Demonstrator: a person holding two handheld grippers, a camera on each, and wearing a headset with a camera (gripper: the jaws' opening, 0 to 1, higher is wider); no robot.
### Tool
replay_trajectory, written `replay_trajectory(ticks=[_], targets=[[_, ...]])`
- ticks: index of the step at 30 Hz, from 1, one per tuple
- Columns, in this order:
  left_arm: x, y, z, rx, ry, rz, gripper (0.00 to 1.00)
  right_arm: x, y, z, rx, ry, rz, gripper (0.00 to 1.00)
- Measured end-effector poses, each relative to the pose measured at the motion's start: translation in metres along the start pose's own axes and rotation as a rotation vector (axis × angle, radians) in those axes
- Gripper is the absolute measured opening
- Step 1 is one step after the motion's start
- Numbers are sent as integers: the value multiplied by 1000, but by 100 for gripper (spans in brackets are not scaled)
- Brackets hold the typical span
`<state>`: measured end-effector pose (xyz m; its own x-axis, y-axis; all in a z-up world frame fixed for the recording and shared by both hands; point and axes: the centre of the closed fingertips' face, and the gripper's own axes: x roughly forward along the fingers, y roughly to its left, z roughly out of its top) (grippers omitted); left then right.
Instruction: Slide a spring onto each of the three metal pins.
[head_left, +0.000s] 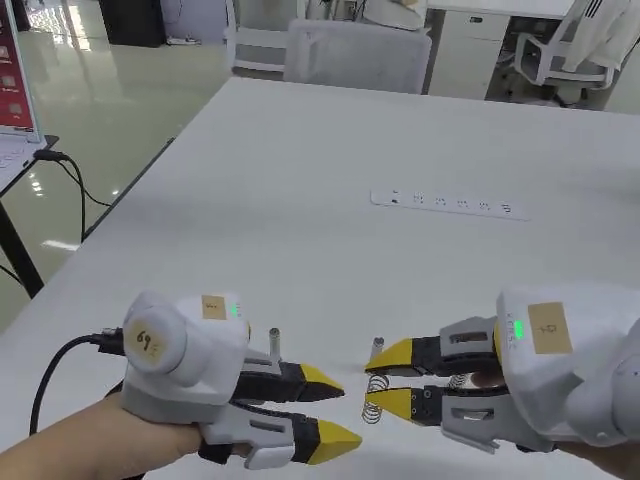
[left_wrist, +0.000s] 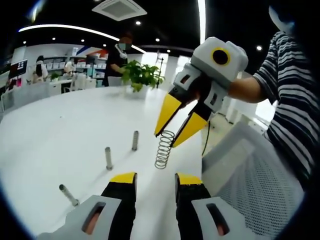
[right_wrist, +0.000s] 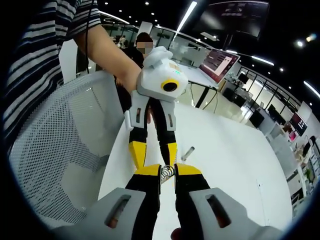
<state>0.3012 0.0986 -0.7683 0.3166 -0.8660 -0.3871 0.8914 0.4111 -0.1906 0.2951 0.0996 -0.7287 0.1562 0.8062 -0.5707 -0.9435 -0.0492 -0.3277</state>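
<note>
Three short metal pins stand on the white table (head_left: 330, 150): in the left gripper view one pin (left_wrist: 135, 140) is upright, a second (left_wrist: 108, 158) upright, a third (left_wrist: 68, 195) leaning. Two pins show in the head view (head_left: 274, 341) (head_left: 378, 346). My right gripper (head_left: 372, 386) (right_wrist: 168, 171) is shut on a coil spring (head_left: 375, 396) (right_wrist: 167, 171) that hangs from its yellow tips (left_wrist: 164, 149). My left gripper (head_left: 348, 412) (left_wrist: 156, 178) faces it tip to tip, open and holding nothing. The spring hangs just right of the pins, touching none.
A white power strip (head_left: 447, 203) lies mid-table beyond the grippers. Office chairs (head_left: 360, 55) stand at the far edge. A mesh chair back (right_wrist: 65, 150) is close behind the near edge. A black cable (head_left: 60, 360) trails from the left gripper.
</note>
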Motion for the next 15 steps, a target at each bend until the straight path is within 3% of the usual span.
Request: replay_trajectory(ticks=[15], targets=[[-32, 21, -17, -35, 13, 88, 36, 1, -6, -8, 4, 27, -31, 7]])
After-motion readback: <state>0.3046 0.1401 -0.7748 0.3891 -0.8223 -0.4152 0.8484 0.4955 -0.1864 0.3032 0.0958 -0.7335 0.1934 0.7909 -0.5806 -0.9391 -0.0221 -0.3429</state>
